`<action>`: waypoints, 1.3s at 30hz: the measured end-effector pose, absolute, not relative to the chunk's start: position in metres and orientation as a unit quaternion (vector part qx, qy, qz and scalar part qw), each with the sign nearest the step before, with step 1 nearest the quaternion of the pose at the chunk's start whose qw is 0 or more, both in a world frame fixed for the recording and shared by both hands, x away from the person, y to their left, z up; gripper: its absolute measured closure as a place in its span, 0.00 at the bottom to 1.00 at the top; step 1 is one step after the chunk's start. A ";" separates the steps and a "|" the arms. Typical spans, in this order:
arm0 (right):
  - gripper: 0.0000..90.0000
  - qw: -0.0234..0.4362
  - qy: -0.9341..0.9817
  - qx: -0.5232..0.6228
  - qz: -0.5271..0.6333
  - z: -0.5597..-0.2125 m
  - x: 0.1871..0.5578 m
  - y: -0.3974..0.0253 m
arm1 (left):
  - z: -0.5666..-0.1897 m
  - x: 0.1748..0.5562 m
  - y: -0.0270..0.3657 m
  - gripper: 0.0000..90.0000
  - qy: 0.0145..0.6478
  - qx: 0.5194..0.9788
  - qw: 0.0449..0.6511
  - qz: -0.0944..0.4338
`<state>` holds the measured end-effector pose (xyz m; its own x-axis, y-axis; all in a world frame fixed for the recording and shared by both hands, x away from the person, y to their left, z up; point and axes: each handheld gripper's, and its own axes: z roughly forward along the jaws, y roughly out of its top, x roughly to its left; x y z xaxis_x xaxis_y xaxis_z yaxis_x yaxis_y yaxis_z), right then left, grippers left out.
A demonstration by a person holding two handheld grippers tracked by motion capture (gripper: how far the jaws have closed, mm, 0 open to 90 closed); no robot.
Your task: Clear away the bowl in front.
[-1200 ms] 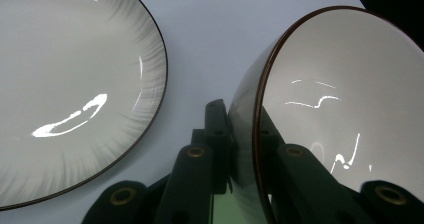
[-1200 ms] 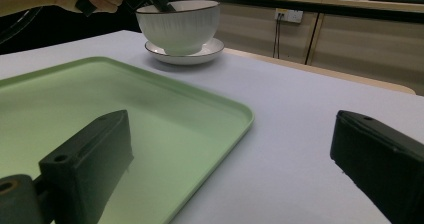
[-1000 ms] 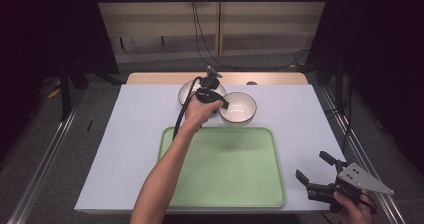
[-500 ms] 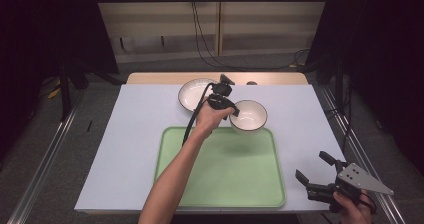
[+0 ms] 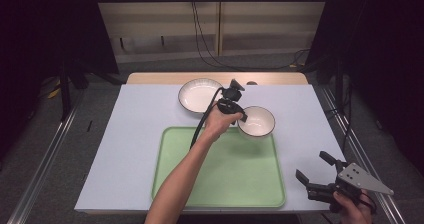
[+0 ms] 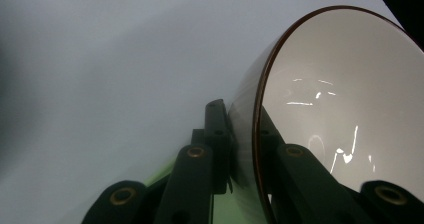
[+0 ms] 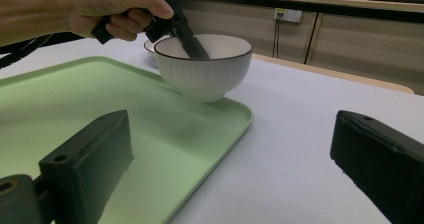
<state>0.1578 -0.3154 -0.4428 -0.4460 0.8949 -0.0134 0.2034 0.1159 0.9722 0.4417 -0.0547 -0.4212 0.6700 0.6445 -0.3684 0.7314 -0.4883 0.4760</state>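
My left tool [image 5: 243,115] is clenched on the rim of the bowl [image 5: 257,121]: in the left gripper view one jaw sits outside the wall and the other inside, with the dark rim line running between them. The bowl [image 6: 340,109] is white inside with a thin brown edge. In the right gripper view it [image 7: 202,66] hangs above the far right corner of the tray [image 7: 75,109], lifted clear, its ribbed outer wall facing me and a faint shadow under it on the green surface. My left hand [image 7: 107,9] grips the tool from the left, the inner jaw slanting down into the bowl.

From above, the bowl sits over the tray's far edge, near its right corner, and the tray [image 5: 220,184] lies on the white counter [image 5: 125,149] close to my side. A plate [image 5: 199,95] rests on the counter behind the tray, just left of my left tool and apart from the bowl.

My right tool [image 5: 315,176] is released, jaws spread wide, held low at the near right corner of the counter, just beside the tray's right edge and well apart from the bowl.
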 end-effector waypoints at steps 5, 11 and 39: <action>0.03 0.331 0.669 0.412 0.523 -0.443 0.158 -0.315 | -0.422 0.441 -0.064 0.92 0.393 0.869 0.293 -0.068; 0.03 0.332 0.666 0.414 0.525 -0.443 0.157 -0.315 | -0.429 0.439 -0.074 0.92 0.391 0.870 0.292 -0.073; 0.03 0.334 0.666 0.408 0.528 -0.443 0.156 -0.315 | -0.449 0.436 -0.084 0.92 0.380 0.876 0.288 -0.072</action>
